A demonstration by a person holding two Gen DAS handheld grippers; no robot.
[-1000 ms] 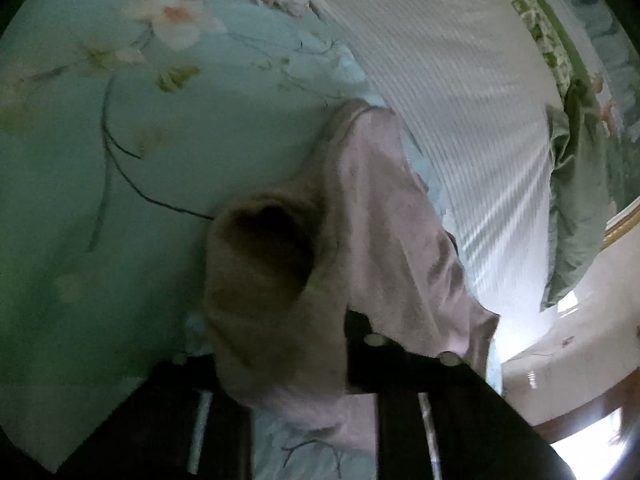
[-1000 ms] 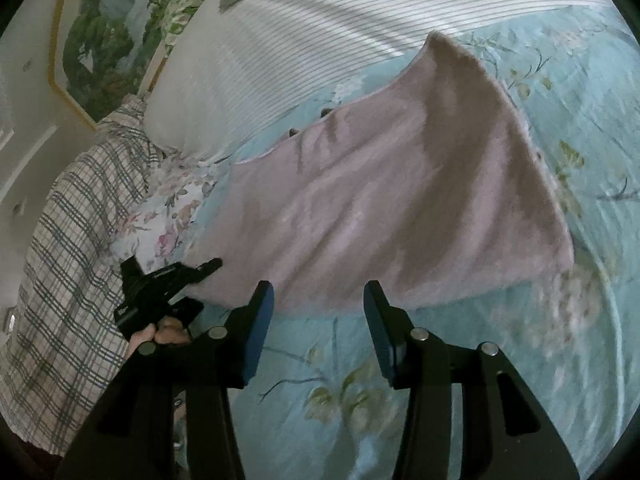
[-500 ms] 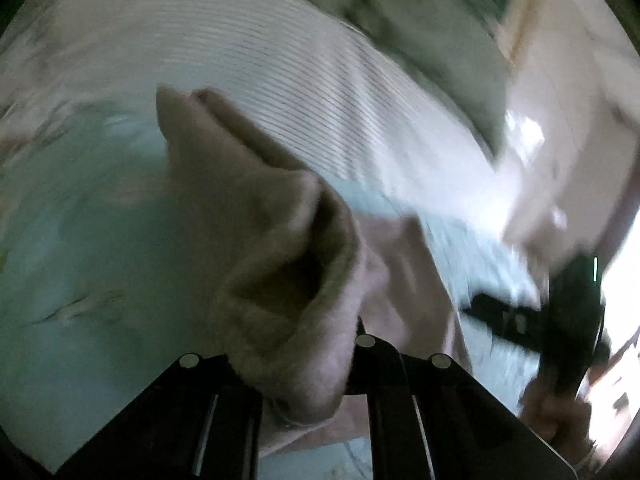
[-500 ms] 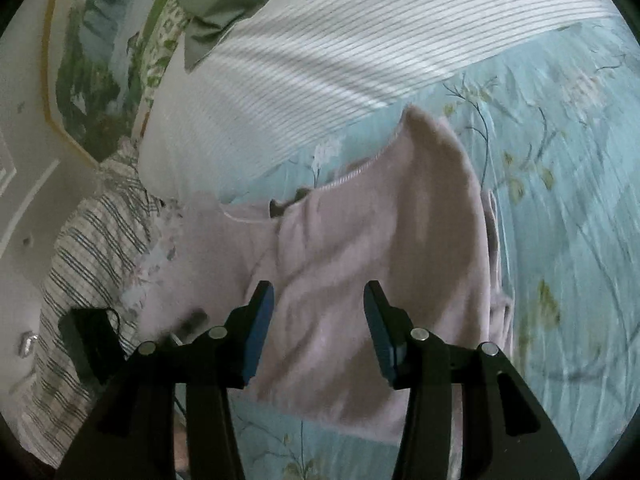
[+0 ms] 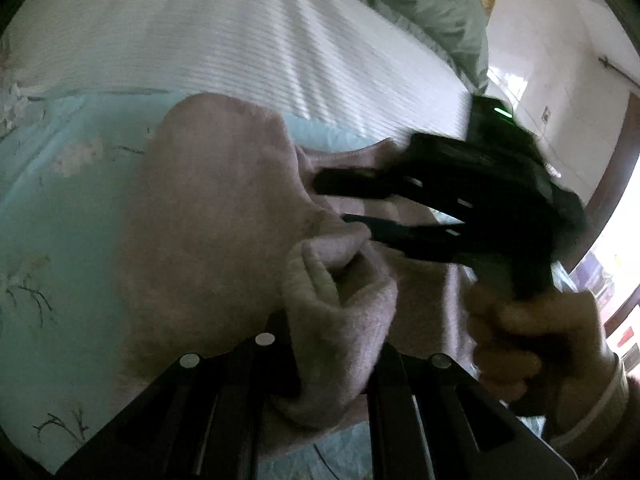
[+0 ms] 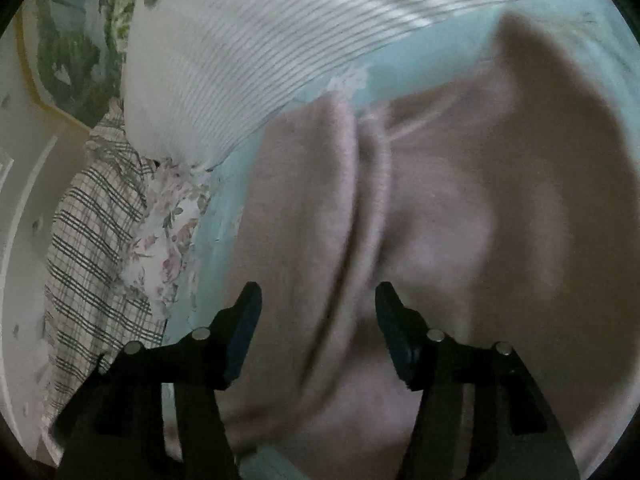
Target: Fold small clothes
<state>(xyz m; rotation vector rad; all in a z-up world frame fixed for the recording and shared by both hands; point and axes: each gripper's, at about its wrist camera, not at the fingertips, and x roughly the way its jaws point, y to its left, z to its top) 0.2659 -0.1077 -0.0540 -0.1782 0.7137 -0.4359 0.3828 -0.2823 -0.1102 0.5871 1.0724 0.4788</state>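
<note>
A dusty-pink knit garment [image 5: 208,216] lies partly lifted on the teal floral bedsheet [image 5: 56,232]. My left gripper [image 5: 332,360] is shut on a bunched fold of it, and the cloth hides its fingertips. In the left wrist view my right gripper [image 5: 352,200] reaches in from the right over the garment, held by a hand [image 5: 532,332]. In the right wrist view the garment [image 6: 460,220] fills most of the frame. My right gripper [image 6: 318,308] is opening, with a ridge of the cloth lying between its fingers [image 6: 248,312]. The pads do not press on it.
A white striped pillow [image 5: 240,32] lies along the head of the bed, with a green cushion [image 5: 424,4] behind it. In the right wrist view a checked cloth [image 6: 88,240] and a floral cloth [image 6: 168,236] lie at the left. A framed picture [image 6: 60,52] hangs on the wall.
My left gripper rolled and carried the garment's fold toward the right gripper. My right gripper moved in close over the garment and its jaws spread wider.
</note>
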